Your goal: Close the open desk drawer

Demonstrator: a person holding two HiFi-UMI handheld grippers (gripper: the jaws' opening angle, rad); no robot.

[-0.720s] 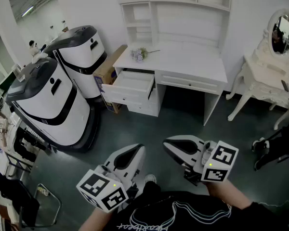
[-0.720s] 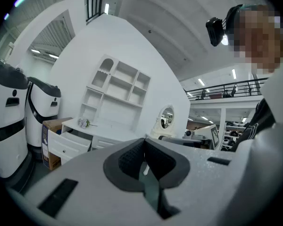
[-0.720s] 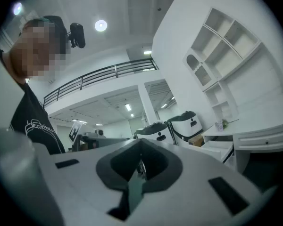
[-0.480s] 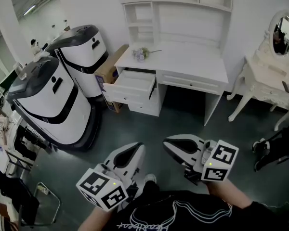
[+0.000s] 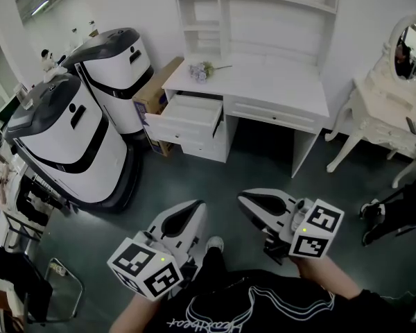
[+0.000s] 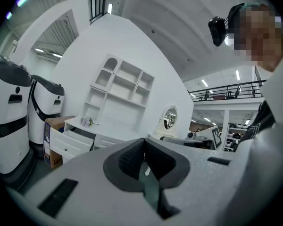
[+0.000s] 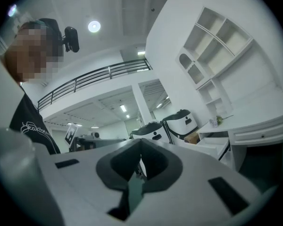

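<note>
A white desk (image 5: 277,82) with a shelf unit on top stands against the far wall. Its upper left drawer (image 5: 187,120) is pulled out and looks empty. Both grippers hang low in front of the person, well short of the desk and pointing toward it. The left gripper (image 5: 192,210) is shut with nothing between its jaws, and so is the right gripper (image 5: 248,201). In the left gripper view the left gripper (image 6: 143,142) points past the drawer (image 6: 68,138). The right gripper (image 7: 140,145) has the drawer (image 7: 212,147) off to its right.
Two large white-and-black machines (image 5: 76,130) (image 5: 118,64) stand left of the desk, with a cardboard box (image 5: 152,96) between them and the drawer. A flower sprig (image 5: 201,69) lies on the desktop. A white dressing table with an oval mirror (image 5: 388,116) stands at the right. Dark floor lies between me and the desk.
The head view has shifted slightly, so the desk sits a little higher and nearer. Both grippers stay shut and dipped slightly lower. The drawer is still open.
</note>
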